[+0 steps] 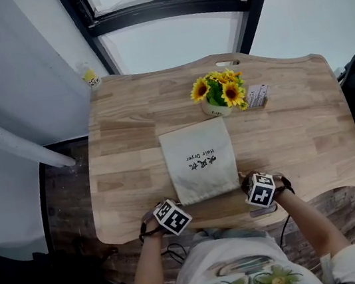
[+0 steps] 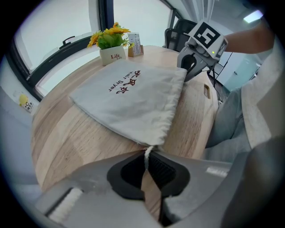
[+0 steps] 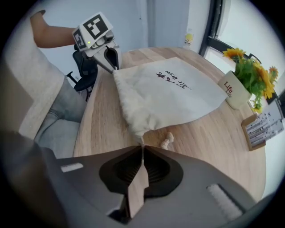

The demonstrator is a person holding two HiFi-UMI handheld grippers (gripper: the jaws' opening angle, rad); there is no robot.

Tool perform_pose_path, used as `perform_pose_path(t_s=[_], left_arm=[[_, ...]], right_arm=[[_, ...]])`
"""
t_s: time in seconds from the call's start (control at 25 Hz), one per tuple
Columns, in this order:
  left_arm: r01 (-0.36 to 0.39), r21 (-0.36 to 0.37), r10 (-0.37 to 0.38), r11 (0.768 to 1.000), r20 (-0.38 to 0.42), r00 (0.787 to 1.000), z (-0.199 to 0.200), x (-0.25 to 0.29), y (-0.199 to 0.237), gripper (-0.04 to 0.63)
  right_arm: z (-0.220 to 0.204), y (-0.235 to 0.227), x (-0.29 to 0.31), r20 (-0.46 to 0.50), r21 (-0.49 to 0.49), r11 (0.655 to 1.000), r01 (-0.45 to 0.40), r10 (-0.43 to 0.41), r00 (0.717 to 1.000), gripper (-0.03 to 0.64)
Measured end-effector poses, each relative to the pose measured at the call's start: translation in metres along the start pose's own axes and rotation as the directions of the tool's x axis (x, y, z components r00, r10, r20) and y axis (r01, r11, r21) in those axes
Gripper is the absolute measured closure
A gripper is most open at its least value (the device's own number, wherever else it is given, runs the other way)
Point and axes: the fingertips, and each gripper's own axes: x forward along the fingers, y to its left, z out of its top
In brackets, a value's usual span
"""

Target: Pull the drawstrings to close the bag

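Two drawstrings (image 2: 147,151) gripped.
Left gripper (image 2: 148,162) and right gripper (image 3: 141,158) fingers each clench one; bag (image 1: 199,160) lies at 12, mouth running 9 to 3.

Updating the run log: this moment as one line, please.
left gripper: shut on left drawstring | right gripper: shut on right drawstring | bag: flat on table, mouth puckered

I see bright, even daylight from the far window (image 1: 173,37), its panes blown out white. The bag (image 1: 199,161) throws barely a shadow on the table (image 1: 125,113). Both gripper views bulge fisheye, dark-cornered, near jaws blurred.
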Motion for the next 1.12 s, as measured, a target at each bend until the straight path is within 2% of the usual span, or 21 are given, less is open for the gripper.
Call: perform_pose_path(t_s=[0.16,0.28,0.44,0.56,0.68,0.84,0.92,1.0,1.12], left_arm=[[-0.004,-0.026,0.004,1.0,0.029,1.0,0.0,-0.002,0.0,0.584],[-0.013,-0.108,0.025,0.994,0.109,0.994,0.007,-0.016,0.006,0.584],[-0.095,-0.153,0.125,0.984,0.196,0.973,0.022,-0.042,0.026,0.583],[-0.154,-0.185,0.197,0.971,0.244,0.95,0.033,-0.057,0.037,0.583],[-0.185,-0.264,0.268,0.947,0.326,0.907,0.046,-0.079,0.047,0.583],[-0.188,-0.404,0.369,0.895,0.436,0.821,0.062,-0.112,0.064,0.583],[-0.197,-0.441,0.408,0.876,0.459,0.789,0.066,-0.122,0.07,0.583],[-0.222,-0.45,0.44,0.865,0.469,0.766,0.072,-0.131,0.075,0.583],[-0.25,-0.471,0.483,0.846,0.479,0.733,0.079,-0.141,0.079,0.583]], right_arm=[[-0.003,-0.001,-0.001,0.011,0.017,0.997,0.078,-0.079,0.997,0.606],[-0.004,-0.01,-0.011,0.018,0.014,0.98,0.197,-0.198,0.98,0.607],[0.006,-0.022,-0.039,0.1,0.088,0.95,0.3,-0.308,0.946,0.607],[0.019,-0.033,-0.064,0.165,0.129,0.913,0.387,-0.405,0.899,0.606],[0.031,-0.043,-0.089,0.224,0.198,0.861,0.468,-0.505,0.834,0.606],[0.043,-0.058,-0.124,0.291,0.288,0.777,0.56,-0.628,0.721,0.606],[0.049,-0.065,-0.14,0.316,0.331,0.736,0.591,-0.676,0.666,0.606],[0.051,-0.07,-0.151,0.311,0.371,0.701,0.609,-0.711,0.63,0.606],[0.05,-0.079,-0.158,0.263,0.422,0.648,0.634,-0.756,0.599,0.606]])
